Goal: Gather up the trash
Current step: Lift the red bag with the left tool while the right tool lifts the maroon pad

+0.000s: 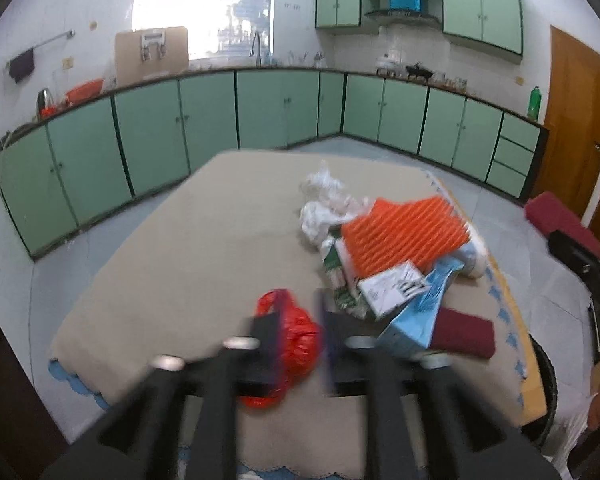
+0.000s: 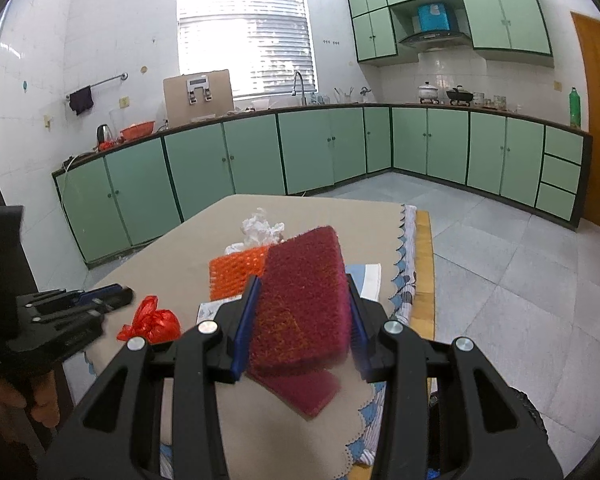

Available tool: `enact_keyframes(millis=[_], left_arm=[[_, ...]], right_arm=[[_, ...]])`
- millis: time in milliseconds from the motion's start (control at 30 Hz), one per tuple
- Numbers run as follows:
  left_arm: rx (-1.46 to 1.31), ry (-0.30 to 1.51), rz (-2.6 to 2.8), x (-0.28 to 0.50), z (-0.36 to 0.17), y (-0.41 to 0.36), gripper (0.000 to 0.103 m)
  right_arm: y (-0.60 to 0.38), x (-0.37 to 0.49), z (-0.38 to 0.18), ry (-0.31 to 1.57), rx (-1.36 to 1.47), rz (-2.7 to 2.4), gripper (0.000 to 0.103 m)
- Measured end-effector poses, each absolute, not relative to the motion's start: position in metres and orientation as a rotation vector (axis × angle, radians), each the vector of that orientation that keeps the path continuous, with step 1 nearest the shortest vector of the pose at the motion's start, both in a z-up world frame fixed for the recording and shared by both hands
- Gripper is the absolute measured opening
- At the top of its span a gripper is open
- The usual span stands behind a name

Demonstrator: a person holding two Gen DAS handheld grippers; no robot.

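A red plastic bag (image 1: pixel 296 344) lies on the beige tablecloth (image 1: pixel 188 264); it also shows in the right wrist view (image 2: pixel 152 322). My left gripper (image 1: pixel 296 340) is open, its blurred fingers on either side of the bag. My right gripper (image 2: pixel 302 320) is shut on a dark red scouring pad (image 2: pixel 304 300) and holds it above the table; a second pad (image 2: pixel 300 390) lies under it, also visible in the left wrist view (image 1: pixel 466 332). A trash pile holds an orange ribbed piece (image 1: pixel 404 232), white crumpled plastic (image 1: pixel 324 204), a white carton (image 1: pixel 392 288) and a blue box (image 1: pixel 420 320).
The table's right edge (image 2: pixel 422 264) drops to a tiled floor (image 2: pixel 520 280). Green cabinets (image 2: pixel 300 152) line the far walls. A black bin rim (image 1: pixel 544 392) stands at the table's right front corner. The left gripper's body (image 2: pixel 60 320) is at the left of the right wrist view.
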State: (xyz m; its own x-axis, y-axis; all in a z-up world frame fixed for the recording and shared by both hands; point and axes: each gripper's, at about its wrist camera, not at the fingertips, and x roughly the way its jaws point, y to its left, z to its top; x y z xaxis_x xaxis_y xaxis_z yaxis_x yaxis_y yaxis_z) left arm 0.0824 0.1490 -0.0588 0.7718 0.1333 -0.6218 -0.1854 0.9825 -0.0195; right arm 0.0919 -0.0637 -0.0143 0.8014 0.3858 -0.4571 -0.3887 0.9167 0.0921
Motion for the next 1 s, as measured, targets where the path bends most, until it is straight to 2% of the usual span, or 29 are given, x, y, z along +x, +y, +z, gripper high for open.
enact_keyframes(millis=[33,333,367,433,500,733,1000], left_arm=[[-0.081,0.673,0.184,0.084,-0.063,0.150,0.051],[-0.074,0.764,0.224,0.103,-0.106,0.163,0.059],[-0.075,0.767,0.221,0.104,-0.108,0.164,0.059],[-0.074,0.765,0.214,0.107,-0.109,0.164,0.041],[-0.078,0.757,0.209,0.106,-0.107,0.163,0.035],[-0.108,0.674,0.189,0.090,-0.073,0.159,0.030],[-0.064,0.560,0.088,0.079,-0.026,0.112,0.030]], right_arm=[[-0.063,0.092,-0.016,0.493,-0.008,0.415,0.039],[-0.052,0.101,-0.024,0.527,-0.026,0.414,0.039],[-0.050,0.102,-0.025,0.532,-0.030,0.414,0.039],[-0.050,0.103,-0.028,0.541,-0.031,0.414,0.039],[-0.049,0.103,-0.029,0.547,-0.032,0.416,0.039],[-0.050,0.101,-0.024,0.537,-0.025,0.414,0.039],[-0.070,0.093,-0.011,0.518,-0.004,0.363,0.039]])
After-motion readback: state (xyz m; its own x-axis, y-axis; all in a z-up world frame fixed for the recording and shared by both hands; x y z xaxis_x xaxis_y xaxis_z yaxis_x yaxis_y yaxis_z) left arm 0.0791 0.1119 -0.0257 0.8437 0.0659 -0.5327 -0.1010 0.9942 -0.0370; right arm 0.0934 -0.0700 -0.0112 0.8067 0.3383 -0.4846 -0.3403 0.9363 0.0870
